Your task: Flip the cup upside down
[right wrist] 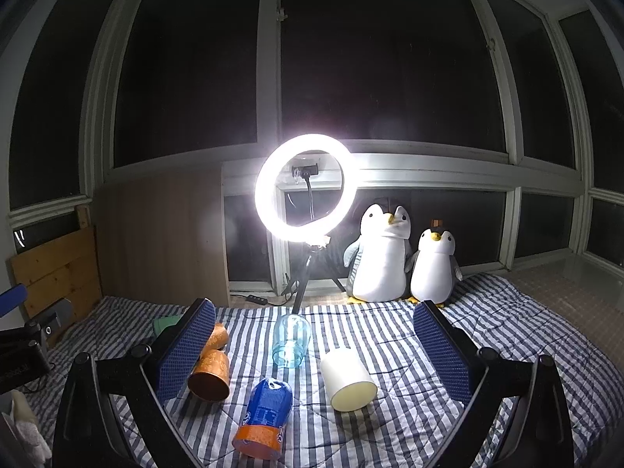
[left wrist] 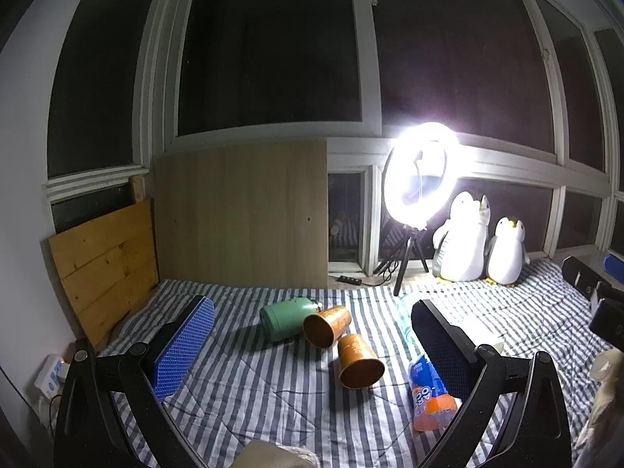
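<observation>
Left wrist view: the left gripper (left wrist: 312,335) hangs over a striped blanket (left wrist: 249,390) with its jaws spread wide and nothing between the pads. From left to right, a wooden board (left wrist: 105,265) stands at the blanket's left edge, then a pale panel (left wrist: 241,214) along the back edge. Ahead of the jaws lie a green container (left wrist: 284,318) on its side and two orange cups, both toppled with mouths toward the camera: the farther orange cup (left wrist: 327,325) touches the green container, the nearer orange cup (left wrist: 358,362) lies just beside it. A blue and orange cup (left wrist: 429,397) lies on its side, partly behind the right finger. The striped cloth between the fingers and in front of the cups is open.

In the right wrist view the right gripper (right wrist: 312,345) is likewise wide open, holding nothing. Between its fingers, left to right: the nearer orange cup against the left finger's inner side, the blue and orange cup, a clear glass jar (right wrist: 291,341) lying with its mouth toward the camera, and a white cup (right wrist: 349,380) on its side. Bare blanket lies to the right of the white cup as far as the right finger.

Behind, one lit ring light (right wrist: 305,187) stands on a tripod at the back edge, and two plush penguins (right wrist: 401,257) sit side by side against the window (right wrist: 390,58).
</observation>
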